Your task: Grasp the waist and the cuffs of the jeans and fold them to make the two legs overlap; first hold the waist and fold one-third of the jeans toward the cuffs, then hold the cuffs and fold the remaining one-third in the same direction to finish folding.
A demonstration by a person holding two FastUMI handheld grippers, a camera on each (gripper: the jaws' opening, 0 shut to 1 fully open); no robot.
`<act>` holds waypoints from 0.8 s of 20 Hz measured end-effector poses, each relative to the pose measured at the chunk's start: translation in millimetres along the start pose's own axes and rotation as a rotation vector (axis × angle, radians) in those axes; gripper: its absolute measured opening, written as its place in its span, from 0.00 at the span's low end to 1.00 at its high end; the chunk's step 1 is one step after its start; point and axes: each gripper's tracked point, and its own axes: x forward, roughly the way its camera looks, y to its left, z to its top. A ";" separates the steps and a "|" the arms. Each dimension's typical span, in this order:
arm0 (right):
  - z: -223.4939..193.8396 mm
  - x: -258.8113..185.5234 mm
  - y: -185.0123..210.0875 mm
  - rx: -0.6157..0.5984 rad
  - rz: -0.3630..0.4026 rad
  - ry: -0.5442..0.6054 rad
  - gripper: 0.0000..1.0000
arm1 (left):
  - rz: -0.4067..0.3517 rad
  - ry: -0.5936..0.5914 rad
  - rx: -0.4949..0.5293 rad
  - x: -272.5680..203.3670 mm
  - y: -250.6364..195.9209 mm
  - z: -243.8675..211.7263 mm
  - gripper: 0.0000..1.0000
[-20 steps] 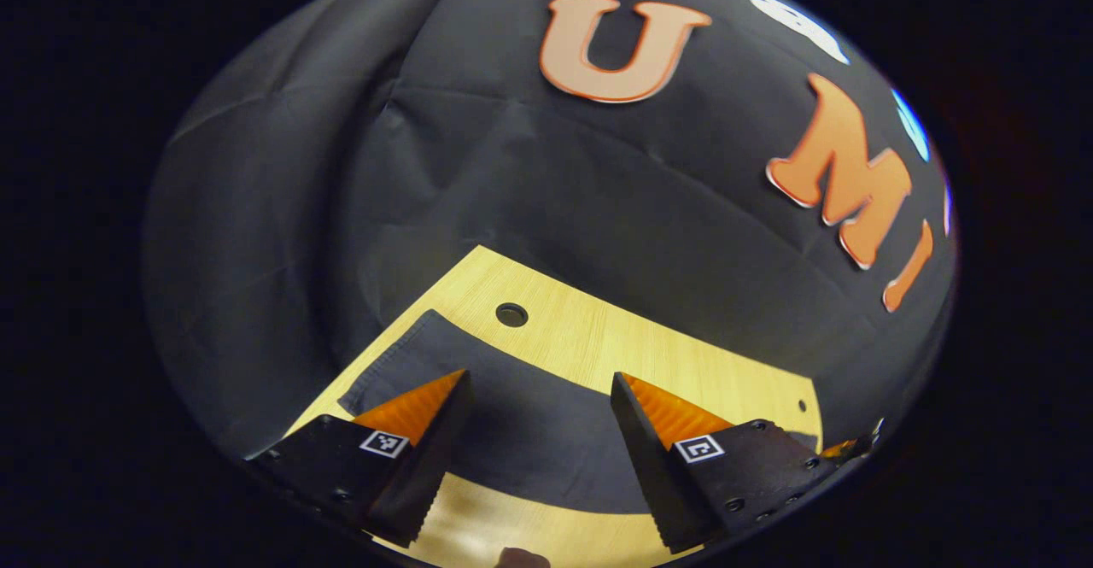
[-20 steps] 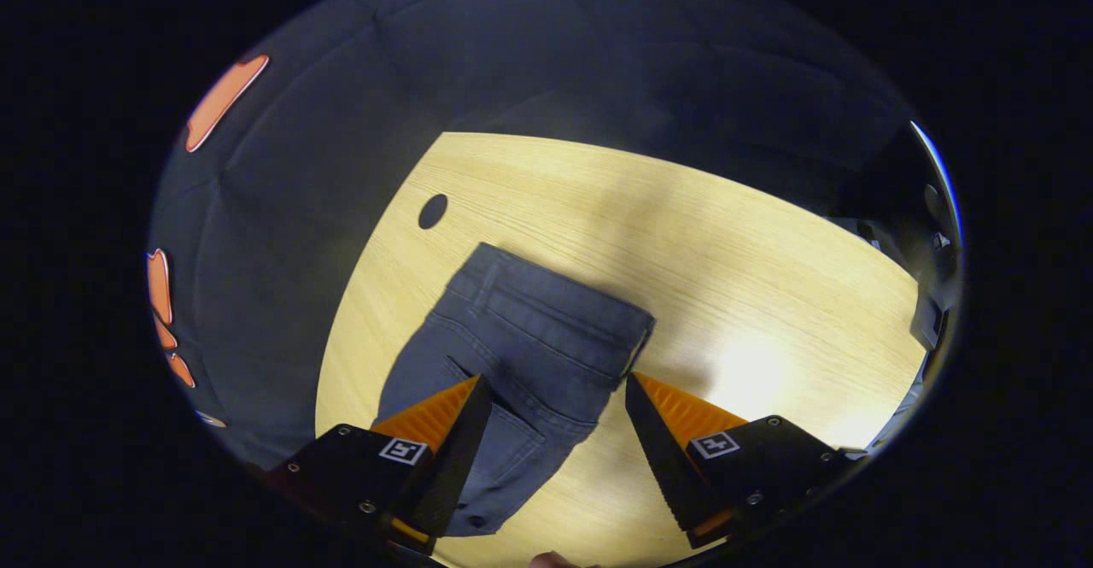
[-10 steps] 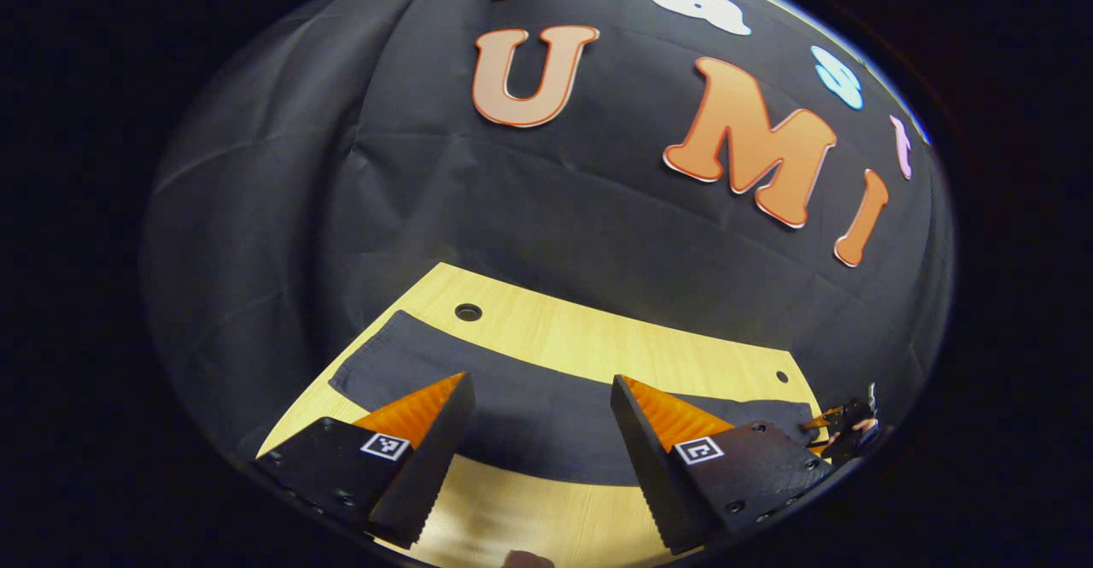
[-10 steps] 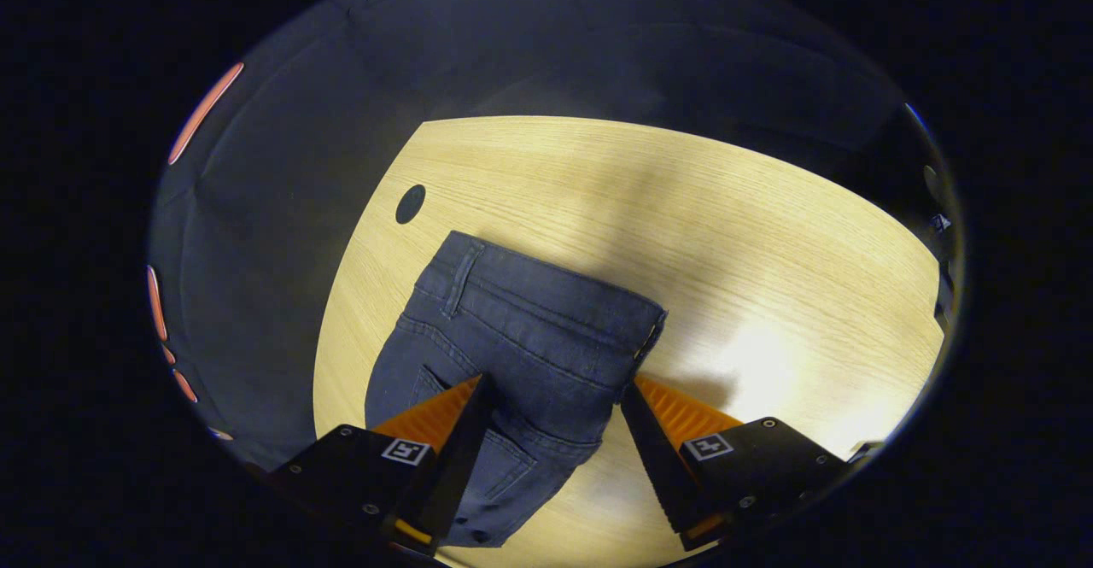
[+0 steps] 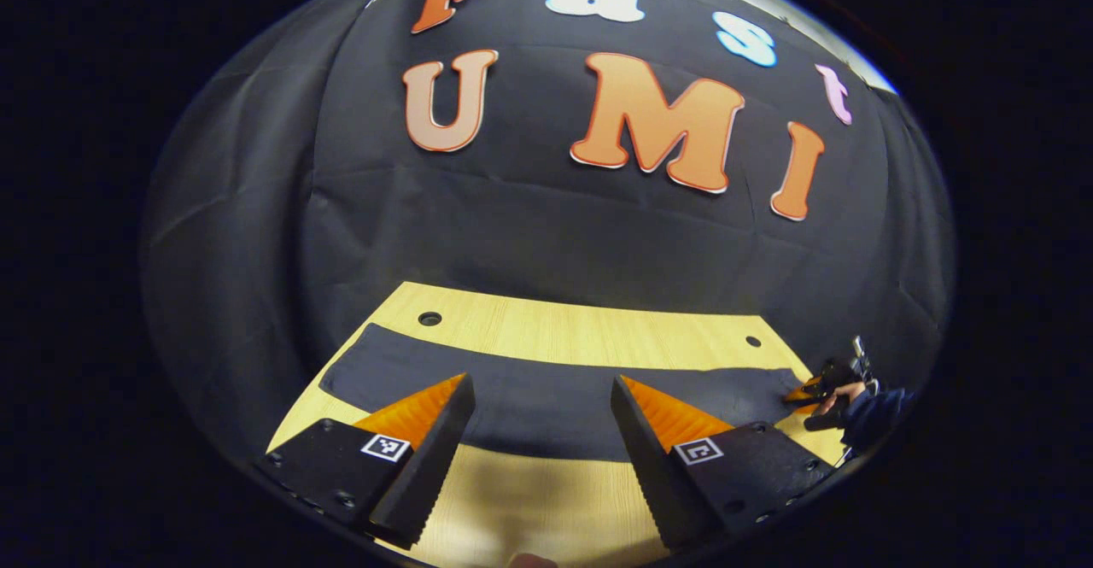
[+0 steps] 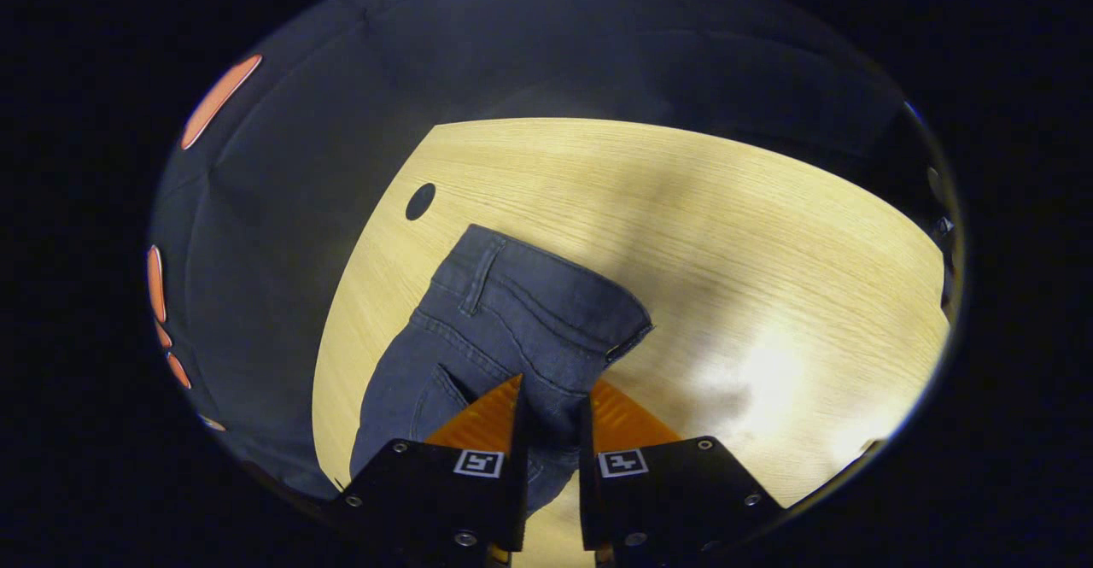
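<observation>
Dark jeans (image 6: 504, 329) are laid flat on the wooden table (image 6: 726, 235). The right claw (image 6: 551, 410) is pinched on the denim just below the waist. The left claw (image 5: 540, 431) is held spread above the legs, tilted forward.

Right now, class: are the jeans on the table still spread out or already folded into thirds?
Not yet in thirds. The jeans lie as one long flat strip across the table, and the right gripper pinches their waist end.

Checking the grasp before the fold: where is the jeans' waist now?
In the right gripper view, the waist lies on the wooden table, just ahead of the right claw, near the round hole.
</observation>
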 end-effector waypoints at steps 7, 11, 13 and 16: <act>9.0 -57.0 46.4 -0.130 0.078 -0.201 0.26 | 0.017 -0.148 0.082 -9.0 5.1 39.9 0.96; -0.1 -88.9 76.7 -0.229 0.103 -0.276 0.26 | 0.018 -0.166 0.085 -7.4 26.8 47.8 0.92; -11.4 -103.8 95.5 -0.295 0.111 -0.306 0.26 | 0.038 -0.190 0.095 -11.4 41.1 56.1 0.96; -33.6 -119.8 124.0 -0.404 0.126 -0.346 0.26 | 0.047 -0.241 0.108 -17.3 57.0 69.1 0.96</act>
